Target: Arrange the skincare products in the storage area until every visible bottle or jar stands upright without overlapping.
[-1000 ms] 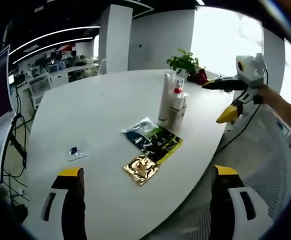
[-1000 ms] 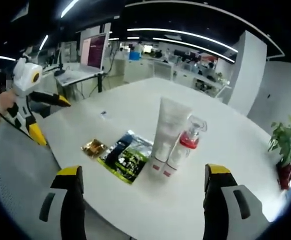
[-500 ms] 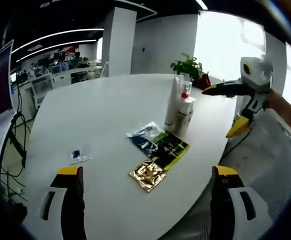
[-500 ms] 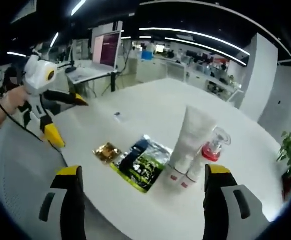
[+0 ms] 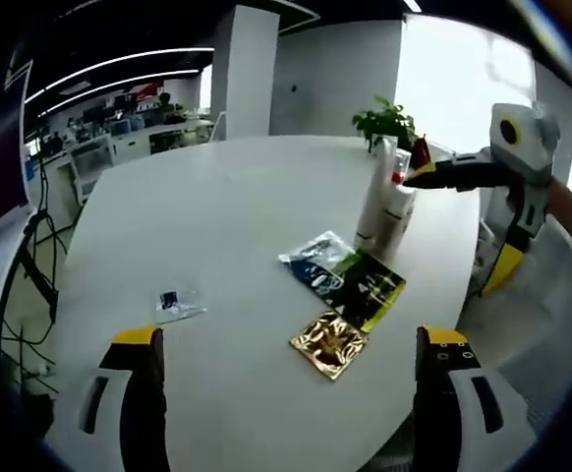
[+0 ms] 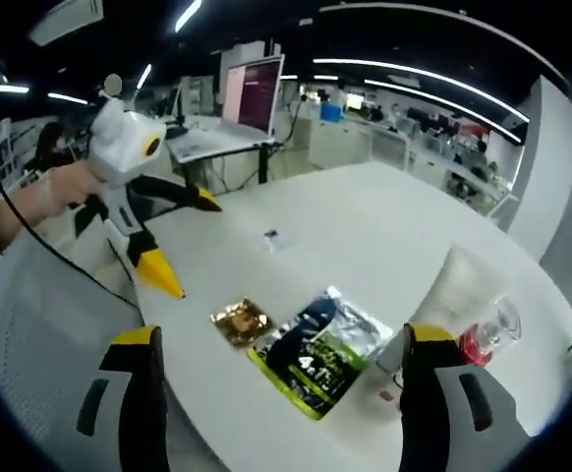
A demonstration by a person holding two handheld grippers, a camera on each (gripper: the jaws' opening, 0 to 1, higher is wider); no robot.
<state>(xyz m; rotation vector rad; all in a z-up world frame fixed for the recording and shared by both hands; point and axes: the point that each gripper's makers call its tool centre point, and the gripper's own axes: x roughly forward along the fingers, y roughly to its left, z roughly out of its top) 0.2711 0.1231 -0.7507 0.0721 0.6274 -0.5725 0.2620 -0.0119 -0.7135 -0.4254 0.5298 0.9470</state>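
Note:
A tall white tube (image 5: 374,205) stands cap-down on the white table (image 5: 217,216), touching a clear bottle with a red cap (image 5: 398,208). In the right gripper view the tube (image 6: 451,293) and the red-capped bottle (image 6: 483,340) sit at the right, partly behind my right jaw. My left gripper (image 5: 289,336) is open and empty above the near table edge. My right gripper (image 6: 284,336) is open and empty too. The right gripper (image 5: 449,234) hangs open just right of the tube. The left gripper (image 6: 193,248) hovers open at the table's left side.
Flat green-and-black sachets (image 5: 347,277), a gold sachet (image 5: 329,344) and a small clear sachet (image 5: 176,303) lie on the table. A potted plant (image 5: 389,122) stands behind the tube. A laptop (image 6: 250,90) sits on a far desk. A mesh chair (image 6: 40,354) is close by.
Both cameras have swung: the products now sit further right in each view. The right gripper has come closer to the tube. Both grippers stay open and nothing on the table moved.

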